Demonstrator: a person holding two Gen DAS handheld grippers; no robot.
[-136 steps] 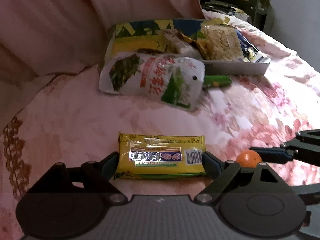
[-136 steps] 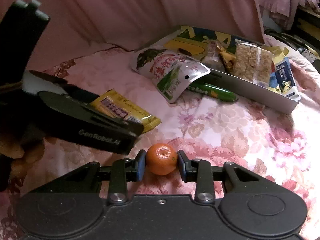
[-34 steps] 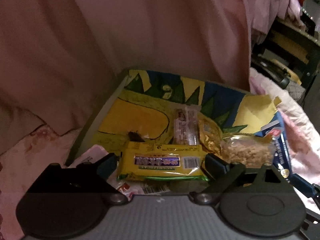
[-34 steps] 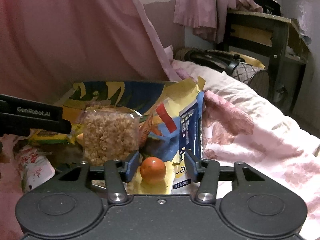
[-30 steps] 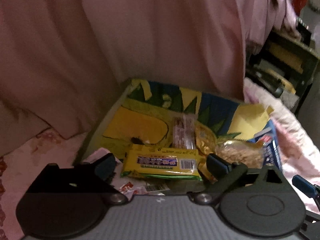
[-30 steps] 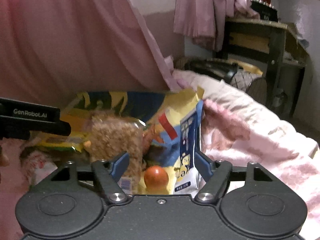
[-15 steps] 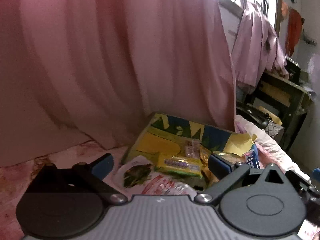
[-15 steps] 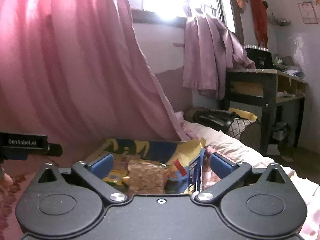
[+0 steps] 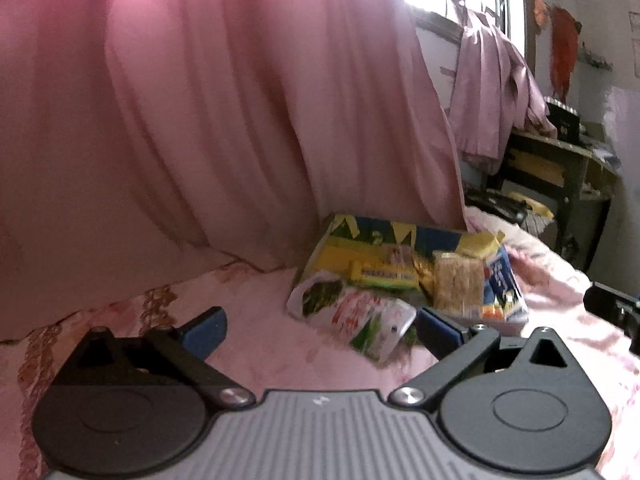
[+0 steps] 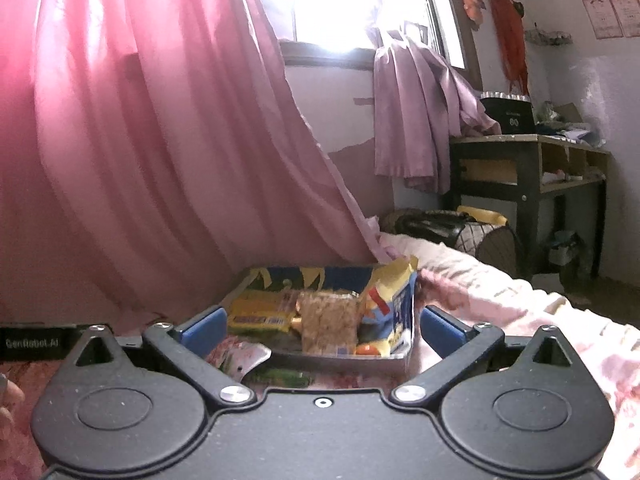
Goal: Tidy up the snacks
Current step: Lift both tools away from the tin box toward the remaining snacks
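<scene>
Right wrist view: snack tray [image 10: 332, 358] lies beyond both grippers' spread, empty fingers [image 10: 202, 330].

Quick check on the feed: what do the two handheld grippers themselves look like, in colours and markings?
The left gripper has a ribbed grey body, black linkage arms with silver pivot screws and blue finger pads. The right gripper is the same build with a smooth black body. White GenRobot.AI lettering marks the left gripper's side.

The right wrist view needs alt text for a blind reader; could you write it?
The right gripper is open and empty, facing a snack-filled tray on a pink floral bed, a small orange at its front. Pink curtains hang behind.
</scene>
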